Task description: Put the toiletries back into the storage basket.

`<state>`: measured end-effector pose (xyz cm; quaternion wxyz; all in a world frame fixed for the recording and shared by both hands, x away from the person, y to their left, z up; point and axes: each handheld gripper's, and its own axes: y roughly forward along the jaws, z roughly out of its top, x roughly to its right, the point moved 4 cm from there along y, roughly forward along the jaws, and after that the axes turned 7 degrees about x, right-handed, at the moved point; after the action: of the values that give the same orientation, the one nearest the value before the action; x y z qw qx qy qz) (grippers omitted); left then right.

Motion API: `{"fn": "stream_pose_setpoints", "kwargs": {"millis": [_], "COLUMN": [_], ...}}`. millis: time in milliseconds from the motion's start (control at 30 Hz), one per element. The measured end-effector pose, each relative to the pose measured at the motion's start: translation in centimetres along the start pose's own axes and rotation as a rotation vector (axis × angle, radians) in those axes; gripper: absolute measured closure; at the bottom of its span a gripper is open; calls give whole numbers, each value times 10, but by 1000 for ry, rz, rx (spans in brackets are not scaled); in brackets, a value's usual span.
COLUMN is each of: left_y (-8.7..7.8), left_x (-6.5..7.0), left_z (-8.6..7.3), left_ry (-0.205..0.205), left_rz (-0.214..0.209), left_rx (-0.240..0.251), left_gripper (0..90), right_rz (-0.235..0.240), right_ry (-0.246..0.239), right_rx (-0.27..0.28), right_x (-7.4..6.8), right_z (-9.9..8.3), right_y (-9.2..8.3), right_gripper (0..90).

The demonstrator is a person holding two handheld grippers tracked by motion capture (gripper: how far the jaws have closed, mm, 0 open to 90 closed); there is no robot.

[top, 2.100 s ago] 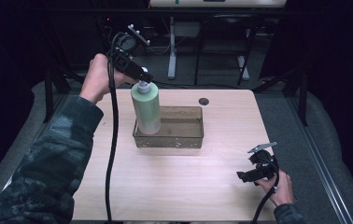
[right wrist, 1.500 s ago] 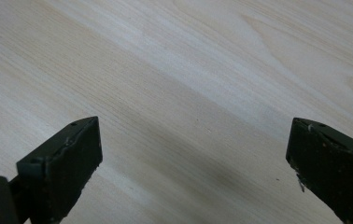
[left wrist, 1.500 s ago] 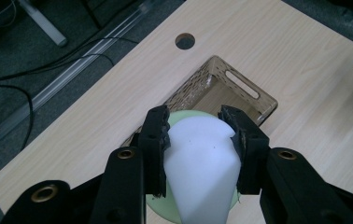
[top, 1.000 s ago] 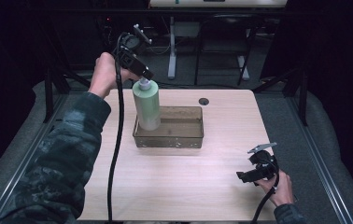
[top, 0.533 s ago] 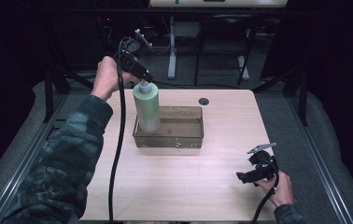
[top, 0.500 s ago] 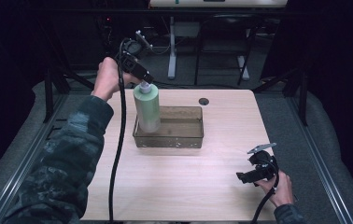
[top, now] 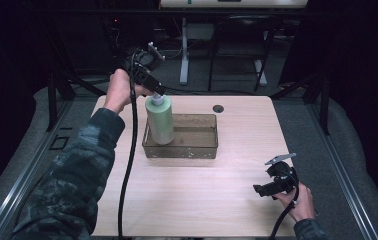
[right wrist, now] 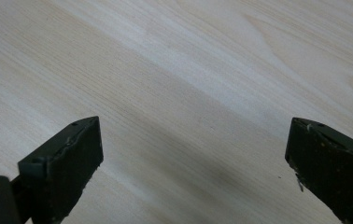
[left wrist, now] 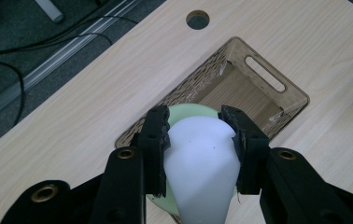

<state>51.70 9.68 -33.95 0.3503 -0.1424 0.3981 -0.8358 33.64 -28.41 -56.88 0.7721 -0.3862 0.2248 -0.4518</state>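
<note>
Table [top: 187, 200] of pale wood carries a shallow brown basket [top: 197, 150] with perforated walls and a slot handle, set toward the far middle, and a pale green bottle [top: 160, 120] stands upright in the basket's left end. The left hand-held gripper [top: 156, 90] reaches in from the far left corner and pinches the bottle's white cap [left wrist: 200, 158] between its jaws; in the left gripper view the cap sits tight between both pads. A small round hole [top: 218, 108] pierces the table just beyond the basket, near the far edge. The right hand-held gripper [top: 258, 190] rests low at the near right corner, well apart from the basket, its jaws spread wide over bare wood. A black cable [top: 127, 165] hangs from the left hand-held gripper down across the table's left side. The near middle of the table lies bare. Beyond the far edge stand dark metal frame legs [top: 184, 50] and a grey floor; the room behind is dark.
</note>
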Motion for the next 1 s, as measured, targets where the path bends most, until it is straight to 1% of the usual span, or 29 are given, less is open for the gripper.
{"fn": "stream_pose_setpoints", "kwargs": {"millis": [100,167,300,400,633,667,767,800,867,933,1000], "left_y": [3,5,8,11,13,13,13,14,14,14,13], "left_x": [-2,-2,-2,-2,-2,-3,-5,-5,-5,-6,-6], "left_z": [-4,-7,-12,-15,-23,-25,-28,-30,-30,-32,-33], "left_ry": [-9,-10,-12,-13,-15,-20,-19,-26,-25,-19,-22], "left_rz": [-7,-10,-11,-14,-25,-28,-28,-23,-21,-15,-14], "left_rx": [1,-2,-6,-13,-22,-22,-30,-35,-33,-44,-48], "left_gripper": [629,629,629,629,629,629,629,629,629,629,629], "right_rz": [0,1,7,4,6,5,7,7,8,7,7], "right_ry": [-1,-4,6,-1,-2,-2,-3,-2,-4,-3,-4], "right_rx": [-1,0,1,3,1,2,0,1,2,2,3], "right_x": [0,0,-1,0,0,0,0,-1,-1,-1,-1], "right_z": [0,0,0,0,1,1,0,1,1,1,1], "right_y": [0,0,-1,-1,-2,-2,-1,-1,-1,-1,-2], "right_gripper": [38,39,39,40,41,41,42,42,42,42,42]}}
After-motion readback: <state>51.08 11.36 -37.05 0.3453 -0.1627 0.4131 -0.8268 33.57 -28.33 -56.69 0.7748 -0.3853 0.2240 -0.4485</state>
